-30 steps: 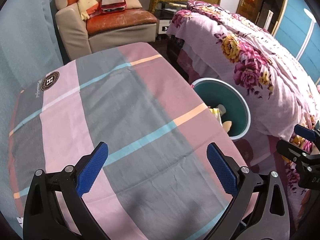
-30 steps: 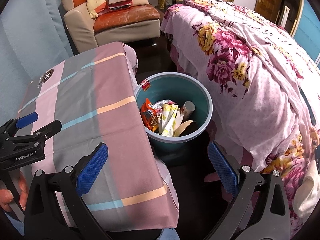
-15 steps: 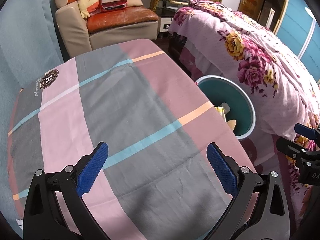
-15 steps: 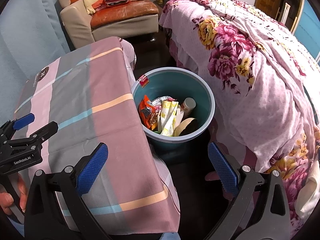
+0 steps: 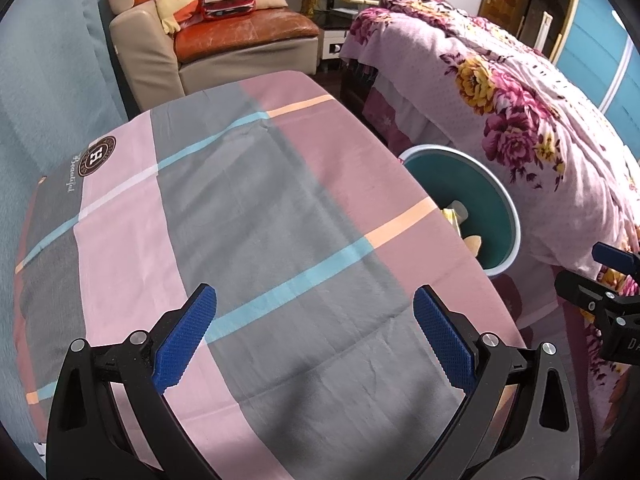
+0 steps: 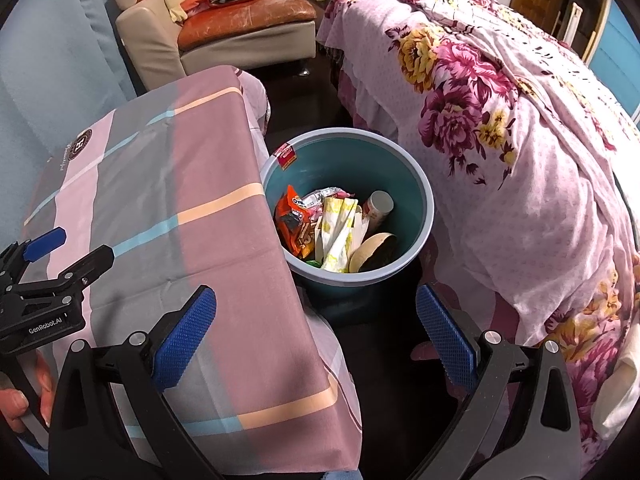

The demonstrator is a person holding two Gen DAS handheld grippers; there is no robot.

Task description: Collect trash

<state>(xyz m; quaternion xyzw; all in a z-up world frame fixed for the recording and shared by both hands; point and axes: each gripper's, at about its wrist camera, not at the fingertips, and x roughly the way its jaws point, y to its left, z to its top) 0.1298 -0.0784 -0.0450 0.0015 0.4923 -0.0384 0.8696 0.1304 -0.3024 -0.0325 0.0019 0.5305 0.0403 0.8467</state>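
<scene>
A pink-and-grey plaid cloth covers the tabletop (image 5: pixel 248 216); beside it, against the floral-quilted bed (image 6: pixel 520 128), stands a teal plastic bin (image 6: pixel 416 184) holding the crumpled wrappers (image 6: pixel 320 224). The left gripper (image 5: pixel 316 340) and right gripper (image 6: pixel 316 336) both hover released, empty.

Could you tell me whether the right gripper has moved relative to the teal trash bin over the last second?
Yes. In the right wrist view the teal trash bin sits lower and nearer the right gripper, so the gripper has advanced toward the bin.
</scene>
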